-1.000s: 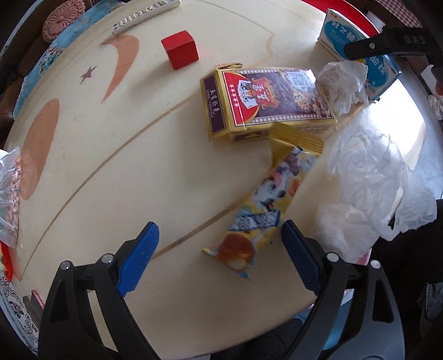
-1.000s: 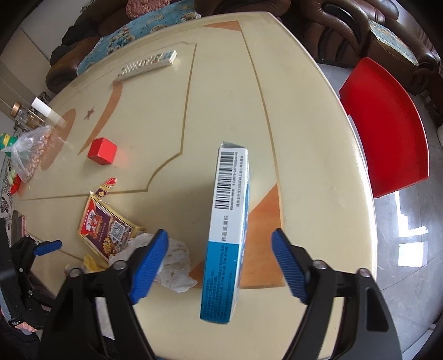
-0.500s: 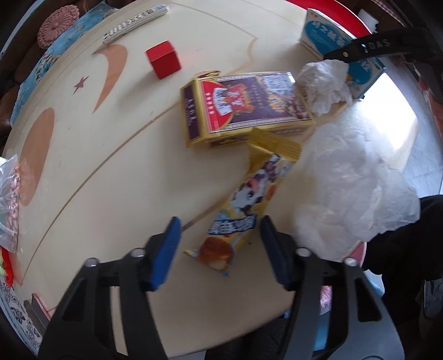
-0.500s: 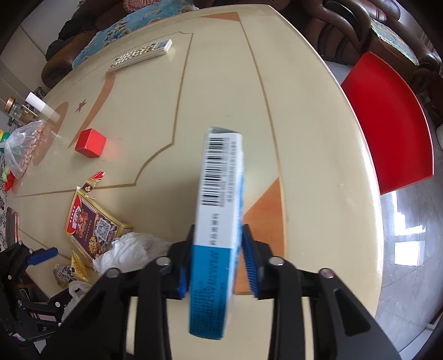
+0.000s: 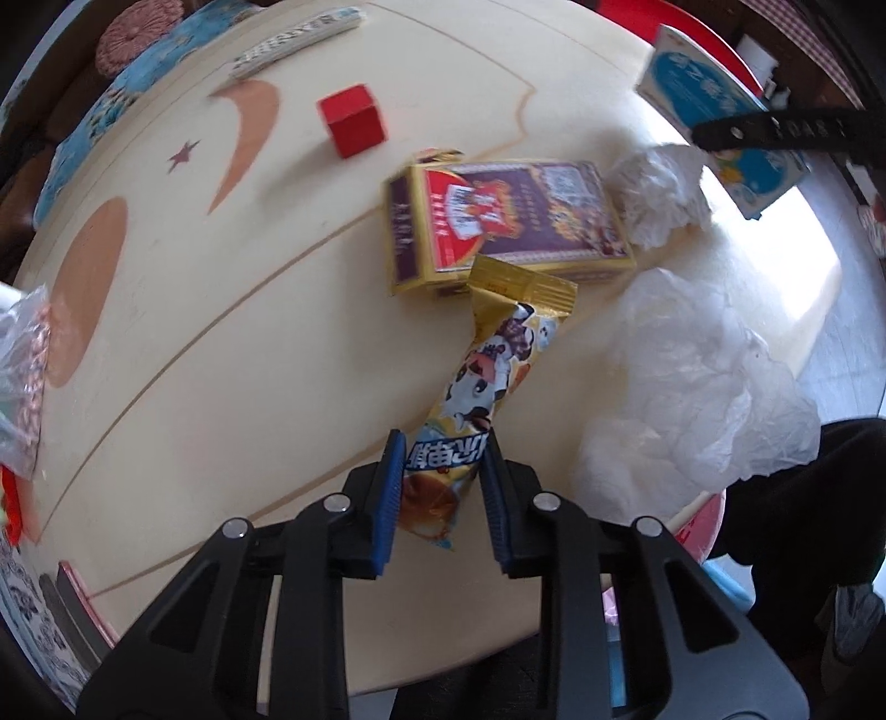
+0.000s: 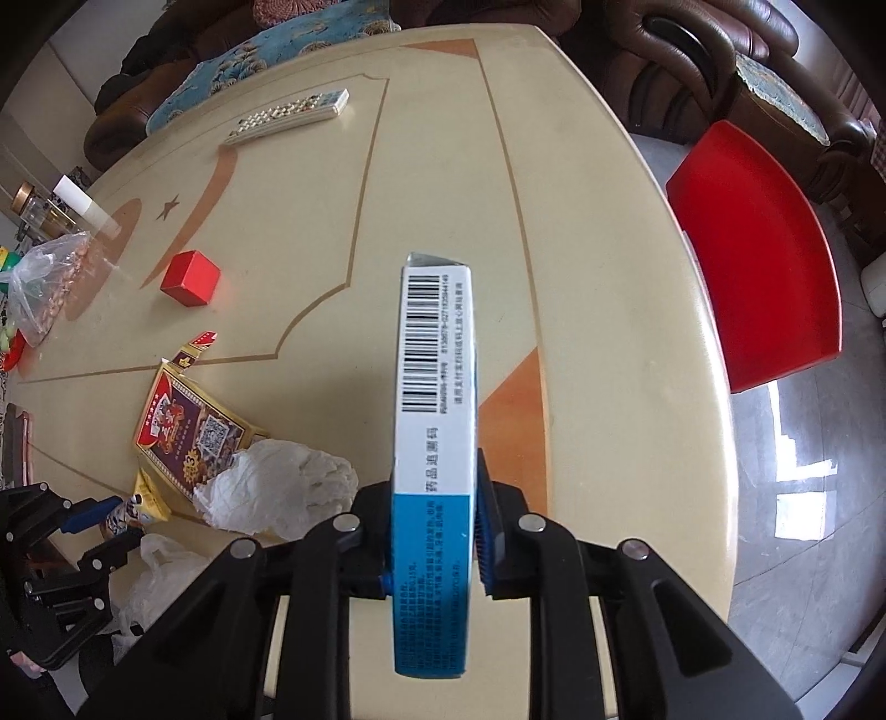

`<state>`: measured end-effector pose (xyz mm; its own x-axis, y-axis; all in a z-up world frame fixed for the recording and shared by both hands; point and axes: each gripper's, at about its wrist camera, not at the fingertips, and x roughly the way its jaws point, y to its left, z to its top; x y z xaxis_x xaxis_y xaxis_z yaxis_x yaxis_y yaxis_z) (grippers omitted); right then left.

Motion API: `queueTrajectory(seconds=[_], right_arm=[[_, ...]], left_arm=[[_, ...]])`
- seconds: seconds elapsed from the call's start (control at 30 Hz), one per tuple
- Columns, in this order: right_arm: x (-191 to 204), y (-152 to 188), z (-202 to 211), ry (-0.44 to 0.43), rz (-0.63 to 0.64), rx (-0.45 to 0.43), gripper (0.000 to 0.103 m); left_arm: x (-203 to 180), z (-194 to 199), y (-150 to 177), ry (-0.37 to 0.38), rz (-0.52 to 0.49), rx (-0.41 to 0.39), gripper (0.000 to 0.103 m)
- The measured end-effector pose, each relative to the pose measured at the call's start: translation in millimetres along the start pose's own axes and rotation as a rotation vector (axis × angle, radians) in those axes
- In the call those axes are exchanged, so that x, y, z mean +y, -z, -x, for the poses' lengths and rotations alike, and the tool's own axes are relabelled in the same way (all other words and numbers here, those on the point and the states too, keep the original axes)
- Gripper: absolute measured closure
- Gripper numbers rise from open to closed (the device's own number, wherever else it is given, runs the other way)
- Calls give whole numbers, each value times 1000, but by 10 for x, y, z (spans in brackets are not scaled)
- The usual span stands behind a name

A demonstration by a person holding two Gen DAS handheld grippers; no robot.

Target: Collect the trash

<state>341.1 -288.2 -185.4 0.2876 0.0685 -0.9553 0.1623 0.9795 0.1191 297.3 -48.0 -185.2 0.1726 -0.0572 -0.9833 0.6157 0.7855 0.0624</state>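
My left gripper is shut on the near end of a yellow snack wrapper, whose far end lies against a yellow and purple card box. My right gripper is shut on a white and blue medicine box and holds it edge-up above the table; the box also shows in the left wrist view. A crumpled white tissue lies beside the card box, also in the right wrist view. A thin white plastic bag hangs at the table's near edge.
A red cube and a remote control lie farther back on the cream table. A clear bag of nuts and bottles sit at the left. A red chair and brown sofas stand beyond the table.
Both grippers were open a second ago. The left one has closed on the snack wrapper. The right one has closed on the medicine box and raised it.
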Motion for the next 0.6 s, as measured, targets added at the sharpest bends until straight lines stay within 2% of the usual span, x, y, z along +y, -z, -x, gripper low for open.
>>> queueTrajectory(seconds=[0.27,0.37,0.6], right_arm=[[68,65,284,-4,21,-47,82],[135,122,437,-10,37,-70,82],[327,415,937,-30,98,-135,82]], left_arm=[[189,390,89,-24,77,-70,75],[168,584,138,-56,93,-108,75],[94,999,364,-83,113,-186,75]])
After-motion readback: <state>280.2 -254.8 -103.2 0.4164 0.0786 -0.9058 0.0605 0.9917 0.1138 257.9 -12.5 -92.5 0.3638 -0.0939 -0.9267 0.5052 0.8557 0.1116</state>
